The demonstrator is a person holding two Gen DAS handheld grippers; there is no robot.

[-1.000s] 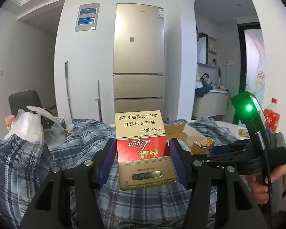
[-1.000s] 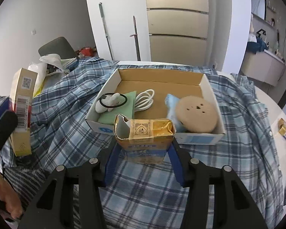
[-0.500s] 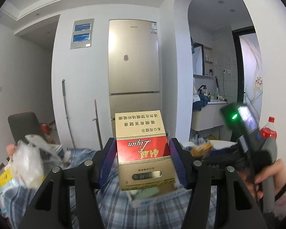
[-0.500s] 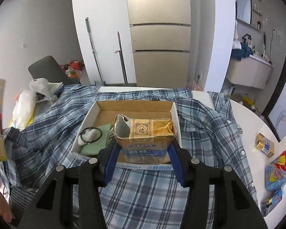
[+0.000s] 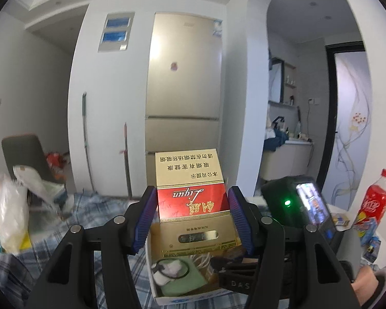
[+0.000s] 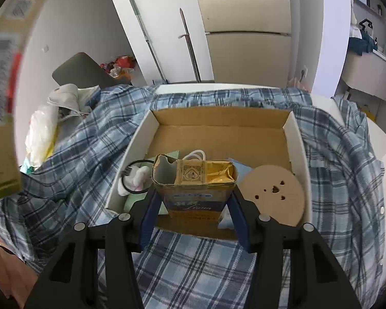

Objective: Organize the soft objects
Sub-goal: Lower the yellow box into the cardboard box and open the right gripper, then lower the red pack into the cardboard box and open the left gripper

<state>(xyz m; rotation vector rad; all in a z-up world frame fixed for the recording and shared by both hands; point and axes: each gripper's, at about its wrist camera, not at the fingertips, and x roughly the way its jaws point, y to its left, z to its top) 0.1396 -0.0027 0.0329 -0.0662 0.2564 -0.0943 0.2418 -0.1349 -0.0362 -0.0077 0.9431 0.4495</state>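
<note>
Plaid shirt (image 6: 334, 159): spread over the table; it carries everything below.

Box (image 6: 294, 128): open cardboard tray resting on the shirt, its long axis running left to right across your right wrist view. The far half of its floor is bare. The near half holds a tan disc (image 6: 272, 193) at the right, a black ring (image 6: 139, 177) on a green sheet at the left, and a white cable between them.

Right gripper (image 6: 193, 206): clenched on a torn-open blue pack (image 6: 193, 188), held upright. The pack sits directly over the box's near half, so your bare floor lies straight ahead and below. This hand looks the nearer to a drop.

Left gripper (image 5: 193, 219): gripping a red-and-gold pack (image 5: 190, 198), its long axis pointing away from you along the fingers and its print reading upside down. The box (image 5: 164, 297) shows beneath and just behind this pack, with the ring and green sheet visible. Height above the box is hard to judge through the fisheye, though the pack appears well clear of the rim.
</note>
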